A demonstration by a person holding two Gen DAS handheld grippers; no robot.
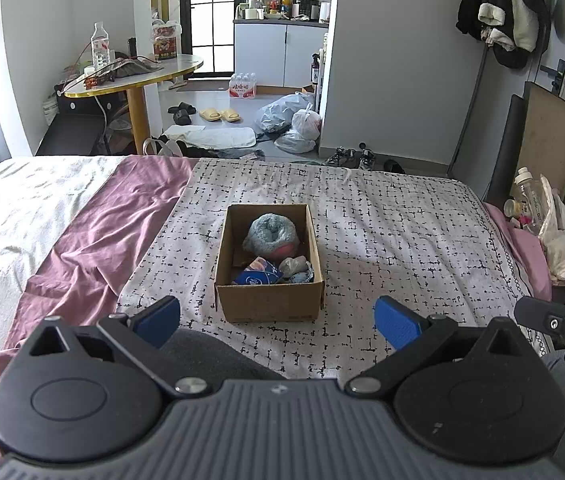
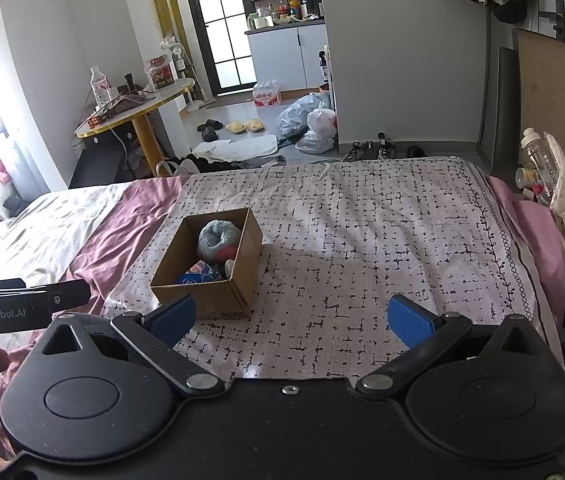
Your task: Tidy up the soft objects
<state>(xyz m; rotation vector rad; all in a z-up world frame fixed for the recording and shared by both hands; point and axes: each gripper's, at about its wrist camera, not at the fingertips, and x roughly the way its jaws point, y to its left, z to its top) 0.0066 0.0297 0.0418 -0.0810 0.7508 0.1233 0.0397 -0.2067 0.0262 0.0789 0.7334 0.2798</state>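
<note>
Soft objects in one cardboard box (image 1: 269, 304) at centre frame, resting on the bed's checked cover (image 1: 382, 216). Largest to smallest:

- Checked cover: white cloth, broken black grid, slightly wrinkled, across most of the middle band.
- Mauve sheet (image 1: 94, 232): creased, left of the cover; beyond it a pale crumpled blanket (image 1: 14, 208) at far left.
- Box: rectangular, brown corrugated, open-topped, one only.
- Fluffy grey-blue roll (image 1: 270, 232): ring-shaped, plush, at the box's far end, touching a pink piece (image 1: 287, 251) just beside it.
- Blue printed packet (image 1: 258, 274): flat, glossy, at the near end.
- Small grey bundle (image 1: 295, 265): beside the packet, against the right wall.
- Left gripper (image 1: 278, 320): two blue textured pads, spread wide, holding nothing, low in frame.
- Right gripper (image 2: 292, 318): two blue pads, likewise spread wide and empty, lower frame, box at its left.
</note>
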